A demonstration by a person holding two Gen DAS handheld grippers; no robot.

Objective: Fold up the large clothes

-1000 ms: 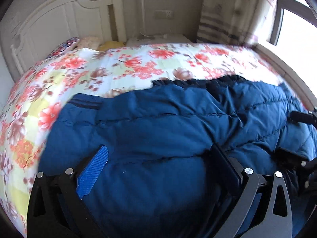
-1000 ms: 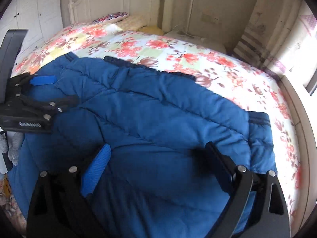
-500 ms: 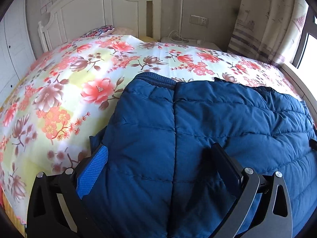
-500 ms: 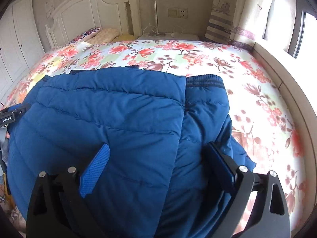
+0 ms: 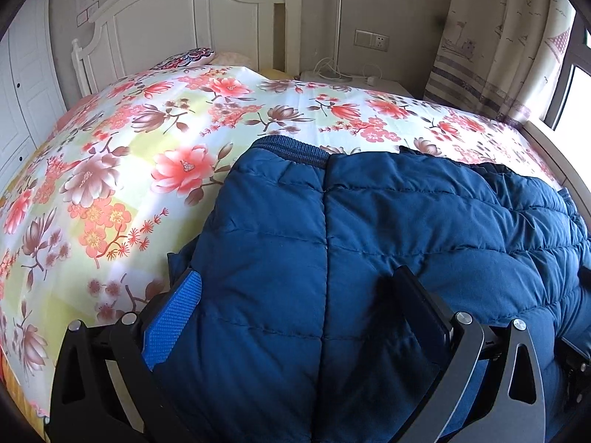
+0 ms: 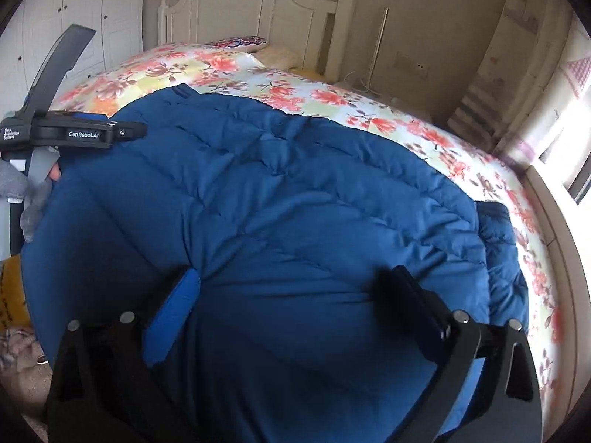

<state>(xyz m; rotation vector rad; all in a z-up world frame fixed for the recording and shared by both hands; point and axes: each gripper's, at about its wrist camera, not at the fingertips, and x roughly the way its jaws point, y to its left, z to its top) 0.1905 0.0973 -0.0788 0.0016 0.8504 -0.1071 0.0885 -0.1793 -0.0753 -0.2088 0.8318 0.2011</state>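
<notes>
Blue quilted down jacket lies on the floral bedspread; the left gripper stands spread wide above it, pinching nothing. In the right wrist view, the right gripper, jaws just opening, hovers spread over the jacket, nothing pinched.

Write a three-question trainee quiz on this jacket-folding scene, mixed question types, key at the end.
1. True or false: the blue jacket lies on a floral bedspread.
2. Multiple choice: the right gripper has its jaws A) clamped on a pillow, B) spread wide over the jacket, C) out of view.
3. Short answer: in the left wrist view, which part of the jacket points toward the headboard?

Key
1. True.
2. B; they have just been opening.
3. A ribbed cuff at the end of the folded-in sleeve.
</notes>
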